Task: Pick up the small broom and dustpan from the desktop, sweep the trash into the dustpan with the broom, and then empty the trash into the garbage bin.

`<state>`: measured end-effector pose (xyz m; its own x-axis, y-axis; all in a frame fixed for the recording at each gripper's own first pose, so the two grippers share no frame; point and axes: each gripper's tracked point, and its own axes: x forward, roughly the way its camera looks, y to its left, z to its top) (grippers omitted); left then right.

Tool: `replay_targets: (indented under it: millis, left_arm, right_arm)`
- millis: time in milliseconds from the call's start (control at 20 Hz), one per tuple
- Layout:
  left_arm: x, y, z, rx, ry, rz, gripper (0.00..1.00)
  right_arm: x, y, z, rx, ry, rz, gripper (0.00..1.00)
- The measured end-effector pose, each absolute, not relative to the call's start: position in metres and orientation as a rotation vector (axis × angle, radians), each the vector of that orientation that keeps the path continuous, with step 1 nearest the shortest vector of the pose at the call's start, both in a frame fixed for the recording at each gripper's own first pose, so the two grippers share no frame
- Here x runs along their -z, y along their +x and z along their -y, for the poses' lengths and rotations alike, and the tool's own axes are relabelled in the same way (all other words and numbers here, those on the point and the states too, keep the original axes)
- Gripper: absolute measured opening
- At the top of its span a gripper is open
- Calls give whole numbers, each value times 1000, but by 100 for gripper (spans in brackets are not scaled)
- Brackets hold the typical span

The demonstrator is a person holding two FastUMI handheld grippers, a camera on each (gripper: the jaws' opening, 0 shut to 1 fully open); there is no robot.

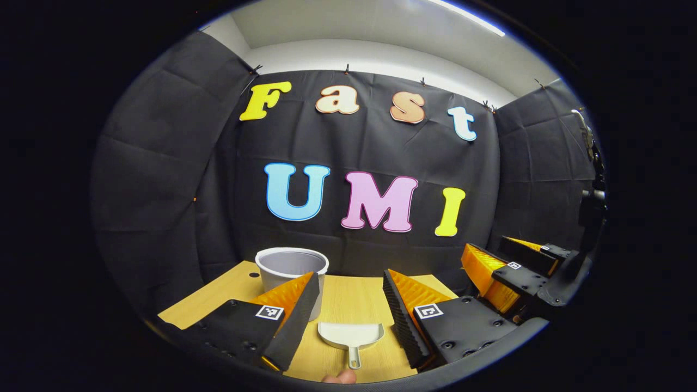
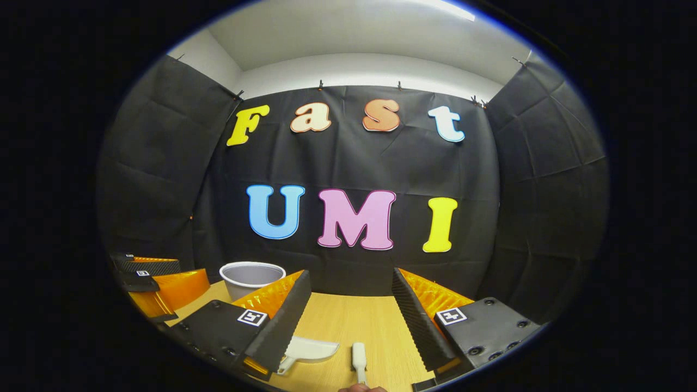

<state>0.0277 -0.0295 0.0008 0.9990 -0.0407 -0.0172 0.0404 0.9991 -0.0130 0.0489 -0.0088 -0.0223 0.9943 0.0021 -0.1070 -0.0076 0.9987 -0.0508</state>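
Left gripper view: dustpan [image 1: 351, 334] on table [image 1: 348, 299] between released jaws, right gripper's jaws released over broom [image 2: 359, 360], bin [image 1: 292, 268] beyond; nothing grasped yet.

On the worktop [image 1: 348, 296] I see the dustpan [image 1: 351, 334] lying between my left tool's [image 1: 348, 310] spread fingers, the bin [image 1: 292, 272] standing behind it to the left. In the right gripper view, the broom [image 2: 359, 359] lies just right of the dustpan [image 2: 310, 349].
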Motion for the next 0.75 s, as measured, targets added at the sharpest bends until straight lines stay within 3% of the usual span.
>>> replay_targets:
  millis: [100, 400, 450, 750]
  left_arm:
    - [-5, 26, 29, 51, 6, -7, 69]
    - [-6, 23, 30, 58, -7, -2, 70]
    - [-7, 23, 29, 50, -8, 0, 70]
    - [-7, 13, 26, 33, 8, 4, 70]
  right_arm:
    - [23, 47, 13, 0, -55, -99, 92]
    - [16, 42, 16, -12, -49, -78, 92]
    - [14, 41, 15, -14, -50, -73, 96]
    - [20, 44, -2, -61, -53, -77, 92]
